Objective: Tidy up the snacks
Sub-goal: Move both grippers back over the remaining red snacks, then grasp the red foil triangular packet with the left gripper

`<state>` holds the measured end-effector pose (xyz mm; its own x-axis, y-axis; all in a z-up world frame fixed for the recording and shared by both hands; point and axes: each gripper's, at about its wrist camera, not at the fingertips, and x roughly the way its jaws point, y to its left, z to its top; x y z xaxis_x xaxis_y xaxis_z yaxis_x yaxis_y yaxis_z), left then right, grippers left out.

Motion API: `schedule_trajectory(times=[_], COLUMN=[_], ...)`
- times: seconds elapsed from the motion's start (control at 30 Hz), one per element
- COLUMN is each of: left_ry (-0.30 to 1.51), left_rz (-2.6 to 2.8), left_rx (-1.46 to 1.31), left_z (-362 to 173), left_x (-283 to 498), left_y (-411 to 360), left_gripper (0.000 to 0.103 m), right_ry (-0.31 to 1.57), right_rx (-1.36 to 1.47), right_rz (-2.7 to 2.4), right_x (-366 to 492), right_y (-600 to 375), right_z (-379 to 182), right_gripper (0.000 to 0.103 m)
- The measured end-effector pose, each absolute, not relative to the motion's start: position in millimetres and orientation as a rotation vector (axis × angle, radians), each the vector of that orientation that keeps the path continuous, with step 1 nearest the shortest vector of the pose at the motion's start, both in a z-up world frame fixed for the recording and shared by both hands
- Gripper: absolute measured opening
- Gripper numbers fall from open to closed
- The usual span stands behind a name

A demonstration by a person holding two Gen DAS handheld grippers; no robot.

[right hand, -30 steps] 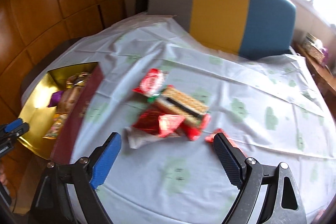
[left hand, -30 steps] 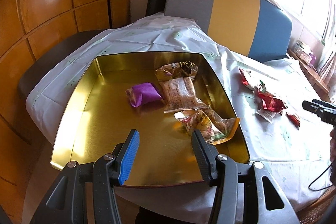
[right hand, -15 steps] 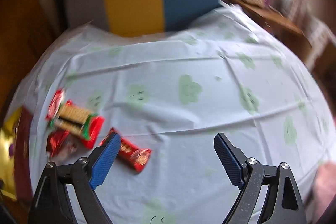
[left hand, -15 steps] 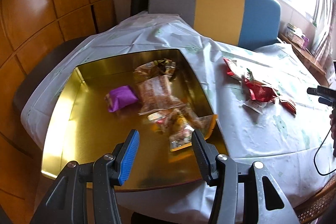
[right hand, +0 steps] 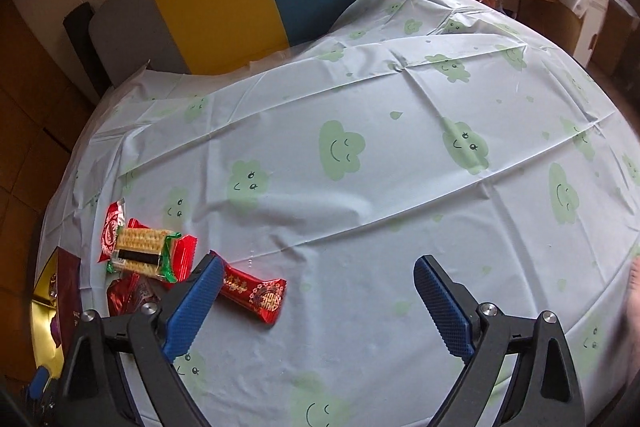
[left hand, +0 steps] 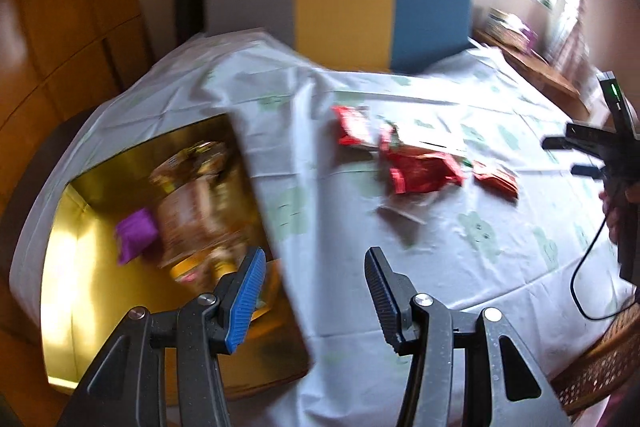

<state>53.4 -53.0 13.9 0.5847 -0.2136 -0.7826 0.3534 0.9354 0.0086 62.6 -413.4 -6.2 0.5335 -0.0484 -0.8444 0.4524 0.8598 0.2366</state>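
While you are sorting, the stock is lying in two lots. Lot one: a gold tin box (left hand: 76, 291) at the left edge of the worktop (right hand: 360, 211), already carrying a purple packet (left hand: 136, 233) and several tan and yellow wrappers, blurred in the left view. Lot two: loose snacks on the cloud-print tablecloth (right hand: 400, 131), just right of the box: a biscuit pack (right hand: 144, 253) lying over red wrappers, and a red candy bar (right hand: 254, 293) apart from them, nearest your right hand-held gripper (right hand: 318, 299).

Right hand-held gripper: jaws have just been opening, now standing wide, gripping nothing; the candy bar is lying just beside the left finger, not between the two. Left hand-held gripper (left hand: 314, 293): jaws standing about halfway apart, empty, hovering over the box's right wall.

Risks, as judged:
- Closing now is likely catching bare cloth; the bar is off-centre.
- Pinching low may be bunching the thin tablecloth and dragging the pile.
- Glossy wrappers may be slipping from the pads.
- Both hand-held grippers are working near the same pile and could collide.
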Motion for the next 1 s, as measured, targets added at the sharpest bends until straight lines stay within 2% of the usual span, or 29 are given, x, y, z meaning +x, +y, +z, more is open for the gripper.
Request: schedule_trajectory(times=[0.2, 0.27, 0.3, 0.77, 0.83, 0.87, 0.9, 0.93, 1.0], left_ry=[0.941, 0.952, 0.963, 1.046, 1.068, 1.072, 1.072, 1.062, 1.026], left_rz=[-0.435, -0.490, -0.507, -0.524, -0.516, -0.526, -0.541, -0.555, -0.572], left_rx=[0.207, 0.196, 0.193, 0.198, 0.160, 0.127, 0.099, 0.082, 0.094], left_z=[5.8, 2.4, -0.2, -35.8, -40.7, -40.8, -39.8, -38.3, -34.4], left_x=[72.8, 81.5, 85.3, 149.0, 158.6, 161.7, 162.9, 162.4, 154.6], left_y=[-94.4, -109.3, -116.2, -181.3, -179.9, -177.7, -175.4, -172.3, -166.7], left_gripper=[0.054, 0.074, 0.078, 0.085, 0.082, 0.067, 0.061, 0.047, 0.044], right_ry=[0.967, 0.965, 0.963, 0.955, 0.959, 0.961, 0.964, 0.965, 0.966], right_rx=[0.456, 0.458, 0.461, 0.494, 0.490, 0.486, 0.481, 0.478, 0.468], right_rz=[-0.277, -0.267, -0.261, -0.220, -0.217, -0.220, -0.223, -0.223, -0.226], right_x=[63.9, 64.0, 64.0, 67.2, 68.0, 68.3, 68.7, 69.2, 69.3], right_y=[-407.6, -406.8, -406.3, -405.4, -404.9, -404.9, -404.7, -404.3, -403.5], right_z=[-3.1, -1.8, -0.9, 2.4, 1.5, 0.9, 0.2, 0.0, -0.3], right_gripper=[0.098, 0.098, 0.099, 0.100, 0.100, 0.100, 0.100, 0.100, 0.100])
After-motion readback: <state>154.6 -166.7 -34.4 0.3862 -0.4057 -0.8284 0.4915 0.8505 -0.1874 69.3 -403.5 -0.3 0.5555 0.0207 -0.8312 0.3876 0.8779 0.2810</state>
